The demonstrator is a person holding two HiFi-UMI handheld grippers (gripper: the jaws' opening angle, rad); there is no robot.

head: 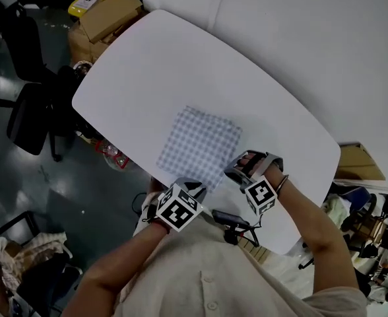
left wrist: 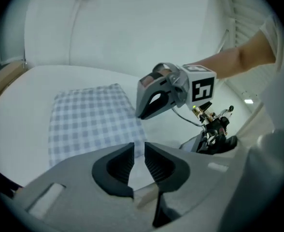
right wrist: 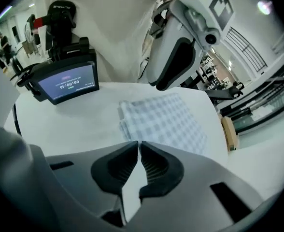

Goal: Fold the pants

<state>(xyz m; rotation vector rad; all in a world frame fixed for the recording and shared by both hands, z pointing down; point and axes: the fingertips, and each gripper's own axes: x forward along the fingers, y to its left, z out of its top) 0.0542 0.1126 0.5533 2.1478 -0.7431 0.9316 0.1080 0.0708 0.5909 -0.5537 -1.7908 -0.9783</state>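
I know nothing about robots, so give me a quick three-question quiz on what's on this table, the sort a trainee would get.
1. True or false: the blue-and-white checked cloth, folded to a square, lies flat on the white oval table.
2. What stands at the table edge nearest the person?
A. a black device with a lit screen
B. a red mug
C. a stack of plates
3. Fill in: the jaws of the right gripper are ___, with nothing between them.

Key: 1 true; 2 A; 3 shut.
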